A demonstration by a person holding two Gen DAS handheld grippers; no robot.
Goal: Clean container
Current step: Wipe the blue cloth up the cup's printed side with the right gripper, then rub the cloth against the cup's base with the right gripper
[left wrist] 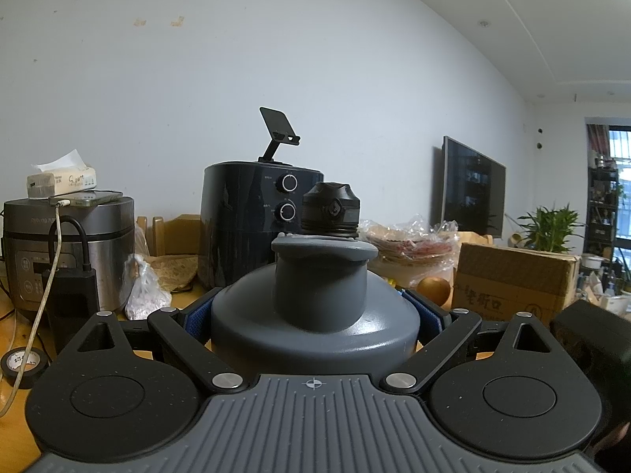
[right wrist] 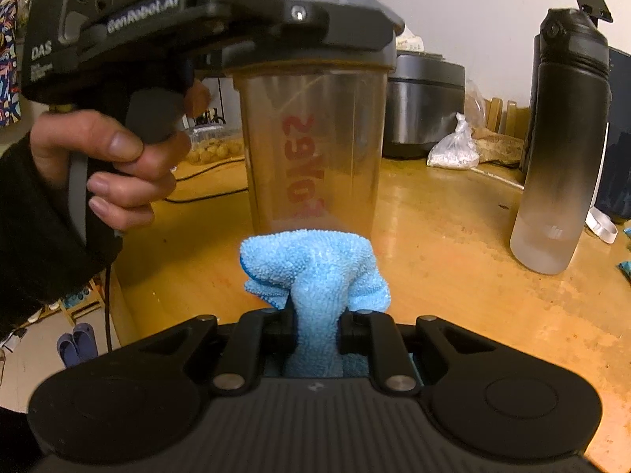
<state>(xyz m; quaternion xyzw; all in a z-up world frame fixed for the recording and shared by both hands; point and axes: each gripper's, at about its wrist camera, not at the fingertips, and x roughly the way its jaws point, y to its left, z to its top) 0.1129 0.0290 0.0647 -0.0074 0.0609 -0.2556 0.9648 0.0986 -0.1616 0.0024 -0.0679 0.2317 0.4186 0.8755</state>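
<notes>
The container is a clear shaker cup point(right wrist: 313, 153) with red lettering and a grey lid point(left wrist: 315, 307). My left gripper point(left wrist: 313, 315) is shut on the lid, its blue-padded fingers point(left wrist: 195, 317) pressed on both sides; in the right wrist view that gripper point(right wrist: 311, 35) holds the cup upright by its top. My right gripper point(right wrist: 317, 323) is shut on a bunched light-blue microfiber cloth point(right wrist: 315, 272). The cloth's front touches the cup's lower wall just above the wooden table point(right wrist: 453, 276).
A black-and-frosted water bottle point(right wrist: 560, 149) stands to the right of the cup. A dark air fryer point(left wrist: 252, 220), a rice cooker point(left wrist: 67, 244), a plastic bag point(right wrist: 453, 149), a cardboard box point(left wrist: 512, 283) and food packs point(left wrist: 410, 244) crowd the table's far side. A person's hand point(right wrist: 114, 165) grips the left handle.
</notes>
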